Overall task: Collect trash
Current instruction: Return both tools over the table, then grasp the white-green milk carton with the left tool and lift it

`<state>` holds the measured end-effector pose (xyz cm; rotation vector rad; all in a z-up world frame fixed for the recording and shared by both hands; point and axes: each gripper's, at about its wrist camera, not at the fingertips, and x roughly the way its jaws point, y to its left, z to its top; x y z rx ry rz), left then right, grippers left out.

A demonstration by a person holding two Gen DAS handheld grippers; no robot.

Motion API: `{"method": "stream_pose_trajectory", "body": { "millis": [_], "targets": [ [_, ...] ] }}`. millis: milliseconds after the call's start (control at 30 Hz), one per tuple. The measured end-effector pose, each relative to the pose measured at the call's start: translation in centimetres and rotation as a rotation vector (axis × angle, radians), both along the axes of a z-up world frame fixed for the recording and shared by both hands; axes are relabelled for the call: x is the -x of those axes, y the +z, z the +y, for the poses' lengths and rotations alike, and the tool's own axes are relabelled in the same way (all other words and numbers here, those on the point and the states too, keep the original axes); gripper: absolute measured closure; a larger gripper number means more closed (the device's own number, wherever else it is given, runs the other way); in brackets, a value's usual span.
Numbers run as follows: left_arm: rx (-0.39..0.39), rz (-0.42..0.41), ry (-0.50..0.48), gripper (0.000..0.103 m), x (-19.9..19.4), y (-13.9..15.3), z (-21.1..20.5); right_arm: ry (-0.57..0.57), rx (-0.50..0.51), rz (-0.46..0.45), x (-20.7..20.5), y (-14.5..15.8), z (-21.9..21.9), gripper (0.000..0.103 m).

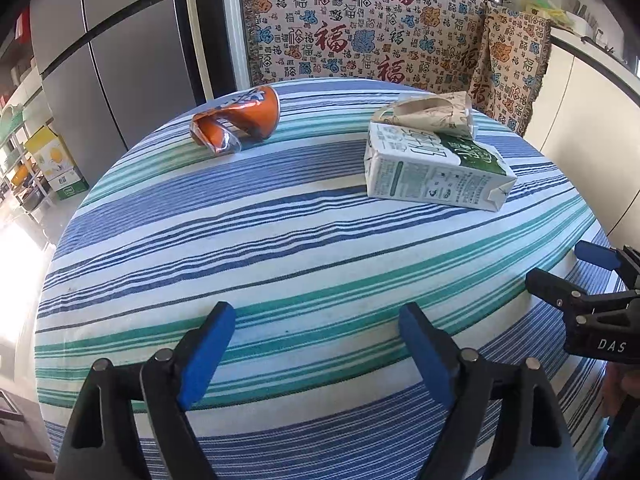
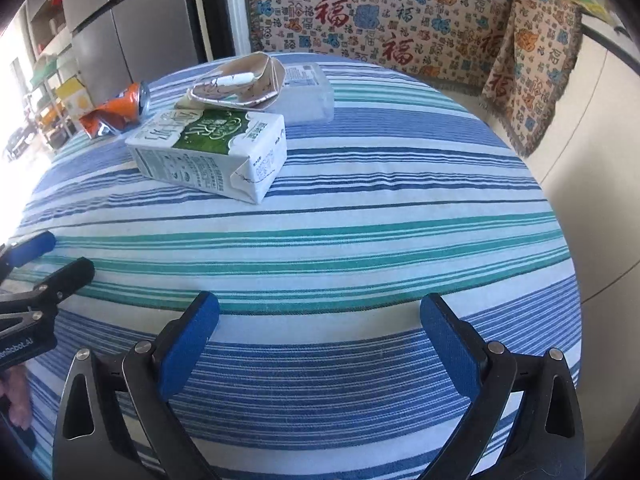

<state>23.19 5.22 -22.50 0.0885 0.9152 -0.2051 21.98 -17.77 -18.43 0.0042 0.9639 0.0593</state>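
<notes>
Both grippers hover over the near edge of a table point(image 1: 280, 240) with a blue, green and white striped cloth, all trash lying farther in. Left gripper point(image 1: 316, 344): jaws spread wide, blue pads apart, nothing between them, only bare cloth under the gap. Right gripper point(image 2: 320, 332): also wide, nothing held, pads apart over striped cloth. In the left wrist view the right gripper shows at the right edge, near and level with the left one. Crushed orange can point(image 1: 236, 124) lies on its side at the far left of the table, well apart from both grippers, ahead and left of the left gripper. Milk carton point(image 1: 436, 168), white and green, lies flat on its side ahead and to the right of the left gripper; in the right wrist view it sits ahead and left of the right gripper, well apart. Crumpled paper cup point(image 1: 432, 114) leans on the carton's far end, touching it. In the right wrist view a clear plastic box point(image 2: 308, 92) lies just behind the cup, at the far side of the table; contact between them can't be told. A patterned blanket point(image 1: 360, 28) hangs behind the table, a grey fridge point(image 1: 112, 60) stands far left.
</notes>
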Motion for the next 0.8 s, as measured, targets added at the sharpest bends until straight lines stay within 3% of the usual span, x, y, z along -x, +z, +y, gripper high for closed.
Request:
{"method": "stream_pose_trajectory", "body": {
  "millis": [233, 333, 467, 533, 633, 700, 733, 800],
  "targets": [
    [-0.005, 0.003, -0.013, 0.013, 0.2, 0.1, -0.2, 0.049, -0.031, -0.002, -1.5, -0.1, -0.7, 0.001],
    [-0.016, 0.042, -0.005, 0.013, 0.4, 0.4, 0.6, 0.120, -0.058, -0.059, -2.5, 1.2, -0.5, 0.001],
    [-0.084, 0.030, 0.068, 0.013, 0.3, 0.9, 3.0, 0.219, -0.117, -0.110, -4.5, 2.5, 1.0, 0.001],
    [-0.074, 0.026, 0.106, 0.013, 0.2, 1.2, 4.3, 0.264, -0.144, -0.132, -5.7, 2.8, 2.2, 0.001],
    [-0.026, 0.011, 0.156, 0.013, 0.1, 2.0, 6.2, 0.423, -0.323, -0.096, -6.1, 2.7, 4.4, 0.006],
    [-0.017, -0.005, 0.192, 0.013, 0.1, 2.5, 7.3, 0.618, -0.578, -0.010, -5.1, 2.9, 5.9, 0.008],
    [-0.011, -0.009, 0.209, 0.013, 0.1, 2.7, 7.8, 0.699, -0.639, 0.008, -4.0, 3.4, 6.6, 0.008],
    [0.028, -0.008, 0.231, 0.013, 0.2, 2.8, 8.8, 0.764, -0.604, -0.021, -2.3, 4.1, 7.1, 0.007]
  ]
}}
